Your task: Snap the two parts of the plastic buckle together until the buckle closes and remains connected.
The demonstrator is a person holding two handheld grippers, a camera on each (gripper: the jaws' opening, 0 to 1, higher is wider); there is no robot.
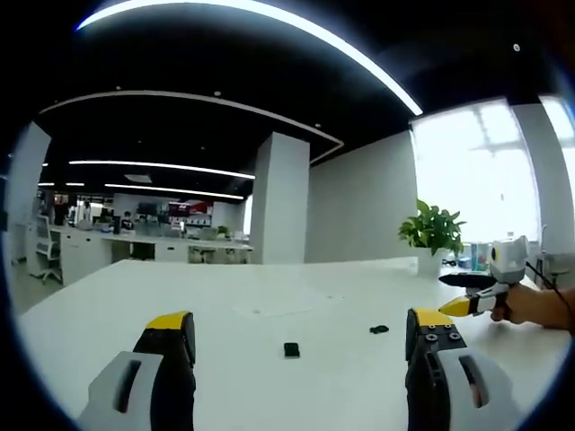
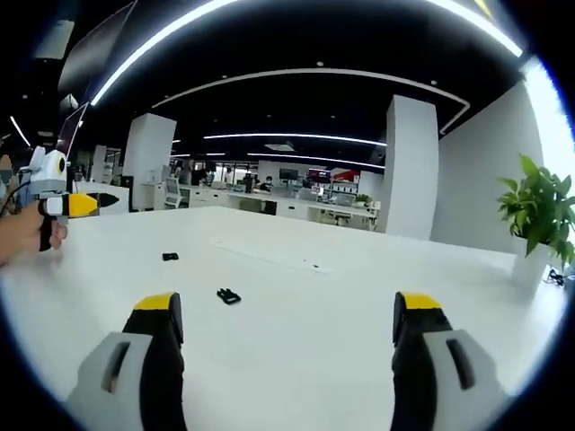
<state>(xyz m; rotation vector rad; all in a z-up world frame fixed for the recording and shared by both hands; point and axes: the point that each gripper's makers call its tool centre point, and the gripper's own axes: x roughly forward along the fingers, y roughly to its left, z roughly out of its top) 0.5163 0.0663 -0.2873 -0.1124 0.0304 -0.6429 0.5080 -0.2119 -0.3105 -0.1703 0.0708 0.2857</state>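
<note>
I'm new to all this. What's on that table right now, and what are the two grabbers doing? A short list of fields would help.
table: white, large, in an open office
buckle parts: two small black pieces, apart, not joined; one, other
left gripper: open, above the table, holding nothing
right gripper: open, above the table, holding nothing
plant: green, in a white pot near the table's far edge
task state: buckle not yet picked up

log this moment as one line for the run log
phase: pre-grasp | left hand-held gripper: open, empty | right hand-held gripper: open, empty | buckle parts: apart on white table, unconnected
</note>
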